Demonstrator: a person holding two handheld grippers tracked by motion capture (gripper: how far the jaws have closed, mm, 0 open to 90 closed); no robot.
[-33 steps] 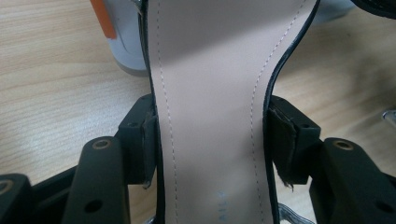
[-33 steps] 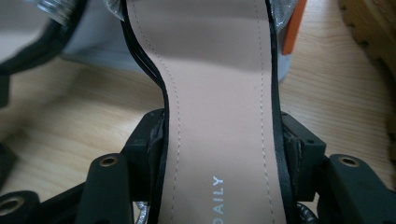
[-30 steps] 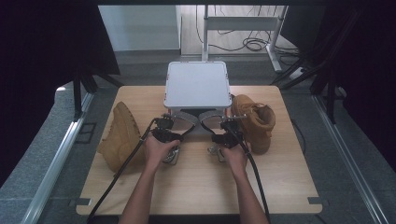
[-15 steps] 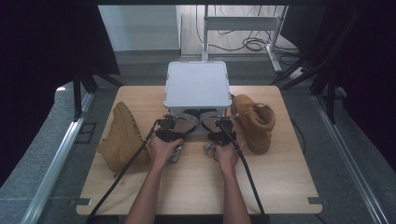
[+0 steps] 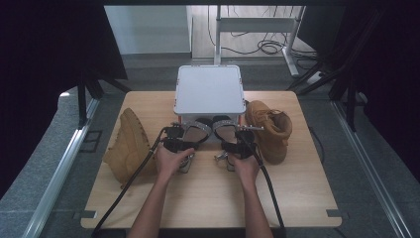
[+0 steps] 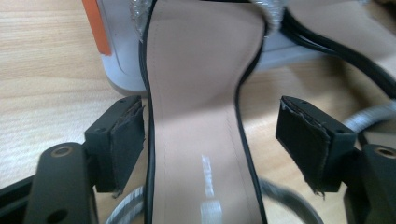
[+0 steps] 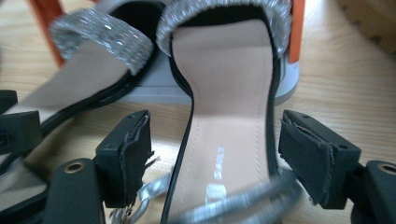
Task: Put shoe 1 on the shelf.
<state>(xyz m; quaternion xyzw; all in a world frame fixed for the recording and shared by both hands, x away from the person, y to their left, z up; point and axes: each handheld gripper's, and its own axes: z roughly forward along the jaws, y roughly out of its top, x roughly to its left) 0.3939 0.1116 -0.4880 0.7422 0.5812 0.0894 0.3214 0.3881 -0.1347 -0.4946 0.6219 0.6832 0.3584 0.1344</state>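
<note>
Two black sandals with silver glitter straps lie on the table, toes against a grey box (image 5: 209, 94). My left gripper (image 5: 187, 138) (image 6: 212, 140) straddles the left sandal (image 5: 196, 130) (image 6: 196, 93). Its jaws have just been opening and stand apart from the beige insole, with a clear gap on the right side. My right gripper (image 5: 231, 139) (image 7: 217, 154) straddles the right sandal (image 5: 224, 126) (image 7: 229, 116). Its jaws have likewise just been opening, and its pads do not press on the sole. The left sandal (image 7: 93, 60) lies beside it.
A tan boot (image 5: 130, 146) lies on its side at the table's left. A second tan boot (image 5: 270, 129) stands upright to the right of the box. Bare wooden table (image 5: 208, 198) stretches toward the person. Cables trail from both grippers toward the near edge.
Both hands have shifted only slightly in front of the box. The sandals stay on the table by the box.
</note>
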